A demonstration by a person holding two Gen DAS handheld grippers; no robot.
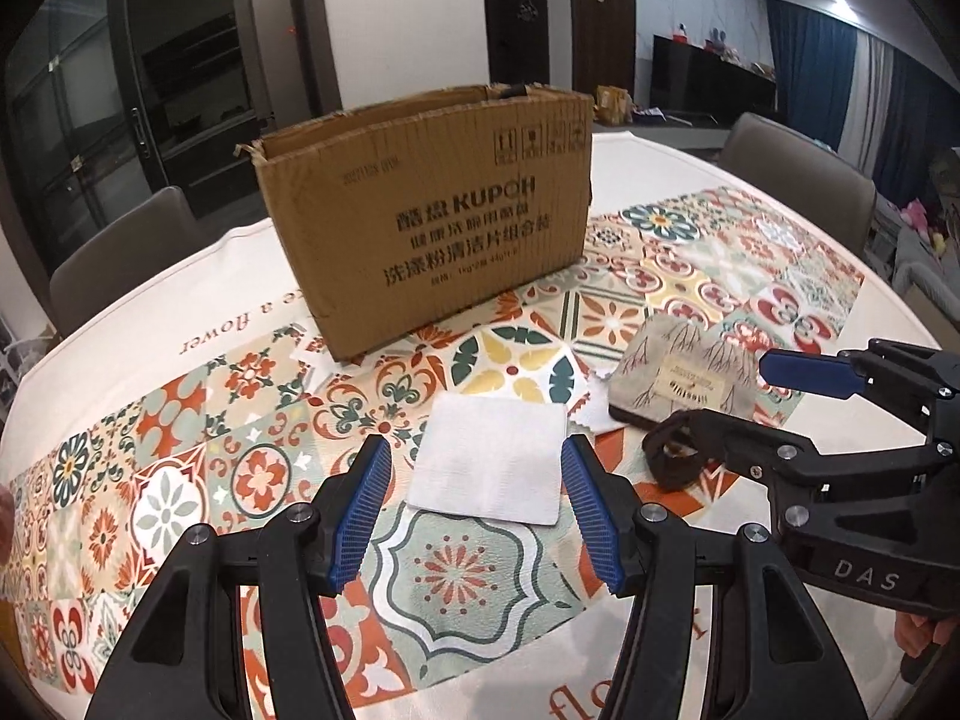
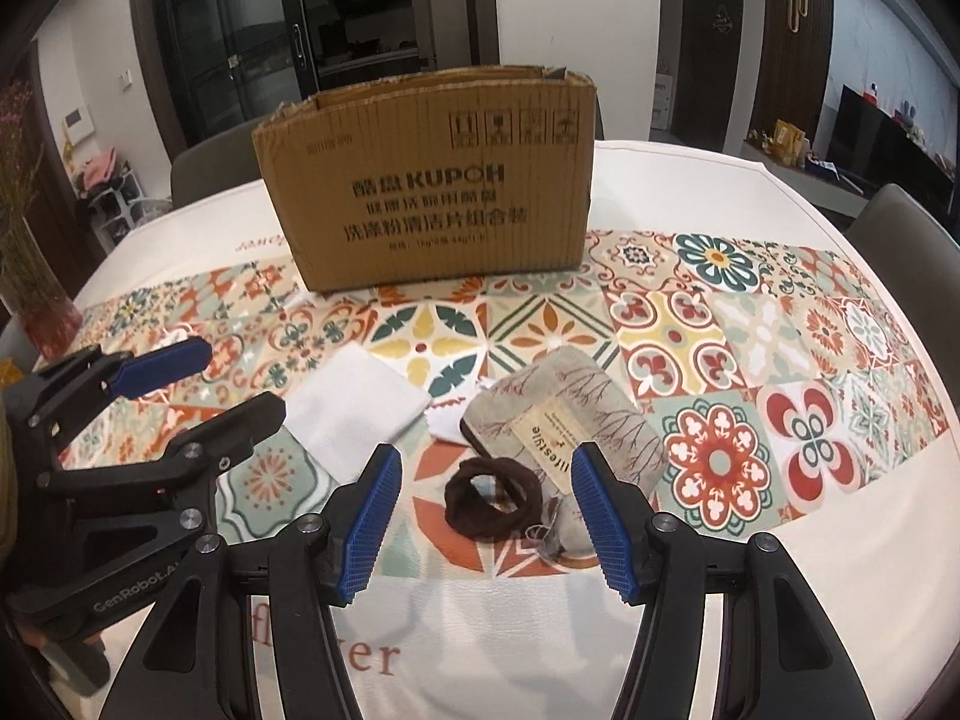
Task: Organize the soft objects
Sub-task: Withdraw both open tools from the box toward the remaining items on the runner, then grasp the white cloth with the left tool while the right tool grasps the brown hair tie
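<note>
Left gripper (image 1: 474,516) has its fingers spread wide, nothing in them, over the white cloth (image 1: 492,465) near the middle of the surface (image 2: 780,600). Right gripper (image 2: 486,519) is released too, fingers either side of the brown hair tie (image 2: 489,501), with the folded towel (image 2: 564,423) just behind. Cardboard box (image 2: 432,180) sits toward the far edge.

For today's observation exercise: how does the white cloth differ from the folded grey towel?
The white cloth is plain and thin; the folded grey towel is thicker, with a branch print and a paper label. The cloth lies ahead of the left gripper, the towel ahead of the right gripper. Both lie flat on the table.
</note>
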